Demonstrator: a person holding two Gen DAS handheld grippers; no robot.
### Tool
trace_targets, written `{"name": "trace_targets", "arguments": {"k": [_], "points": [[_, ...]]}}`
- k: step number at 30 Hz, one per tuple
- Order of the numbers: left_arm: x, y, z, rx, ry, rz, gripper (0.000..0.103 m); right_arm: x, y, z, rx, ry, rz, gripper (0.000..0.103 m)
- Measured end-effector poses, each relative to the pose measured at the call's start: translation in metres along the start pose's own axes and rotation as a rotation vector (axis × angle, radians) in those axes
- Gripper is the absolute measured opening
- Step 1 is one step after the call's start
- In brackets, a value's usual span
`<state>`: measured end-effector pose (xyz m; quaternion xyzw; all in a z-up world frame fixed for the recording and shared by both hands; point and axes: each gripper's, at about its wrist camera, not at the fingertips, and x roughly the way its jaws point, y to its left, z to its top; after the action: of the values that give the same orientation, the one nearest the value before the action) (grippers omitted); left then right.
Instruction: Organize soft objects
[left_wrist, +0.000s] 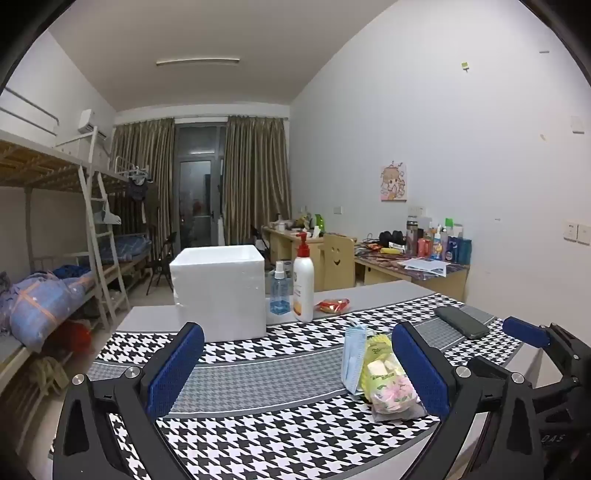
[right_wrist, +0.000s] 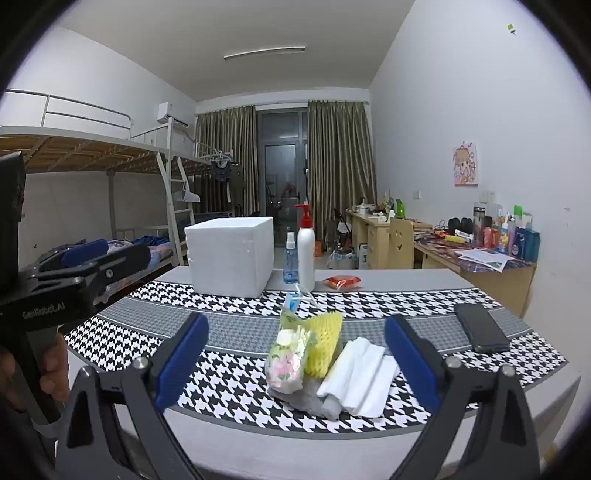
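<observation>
Both of your tongs stand released, jaws spread wide with nothing between the pads; the left tongs (left_wrist: 295, 365) hang over bare checked cloth, the right tongs (right_wrist: 297, 363) frame the pile squarely.

Closest to you, near the front edge of the worktop (right_wrist: 369, 446), lies the heap of soft things: folded white tissues (right_wrist: 364, 373) on the right side, their long axis running away from you and tilted a little leftward; a floral pouch (right_wrist: 286, 363) touching them on the left; a yellow foam net (right_wrist: 325, 343) tucked just behind; a pale blue face mask (right_wrist: 293, 301) standing at the back.

From the left tongs that same heap sits off to the right, pressed against the right-hand finger (left_wrist: 421, 365); so your right hand looks the better placed, I'd say, with the pile straight ahead between its pads.

Room to the left of the heap is open cloth; to the right a dark phone (right_wrist: 480, 328) lies well apart; mind it on a wide swing.

Further back, the white foam box (right_wrist: 231, 254) stands open-topped, likely the place for the soft things; a blue spray bottle (right_wrist: 290, 258) and a white pump bottle (right_wrist: 306, 251) stand just beside its right wall, a red snack packet (right_wrist: 341, 282) near them; approach the box from the left or above.
</observation>
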<state>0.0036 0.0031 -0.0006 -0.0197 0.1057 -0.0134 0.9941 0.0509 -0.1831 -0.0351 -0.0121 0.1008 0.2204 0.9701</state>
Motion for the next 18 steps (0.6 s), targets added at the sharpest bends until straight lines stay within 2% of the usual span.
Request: {"name": "trace_targets", "arguments": {"k": [2, 3, 18], "points": [[0.0054, -0.0029, 0.0002, 0.024, 0.008, 0.001, 0.102, -0.001, 0.0001, -0.0002, 0.001, 0.0, 0.002, 0.098], [-0.0022, -0.0063, 0.0, 0.043, -0.019, 0.007, 0.102, 0.0013, 0.0004, 0.0, -0.001, 0.014, -0.002, 0.098], [0.0006, -0.0115, -0.0033, 0.058, -0.002, -0.003, 0.102, -0.0005, -0.0034, 0.0019, 0.007, 0.013, -0.01, 0.098]]}}
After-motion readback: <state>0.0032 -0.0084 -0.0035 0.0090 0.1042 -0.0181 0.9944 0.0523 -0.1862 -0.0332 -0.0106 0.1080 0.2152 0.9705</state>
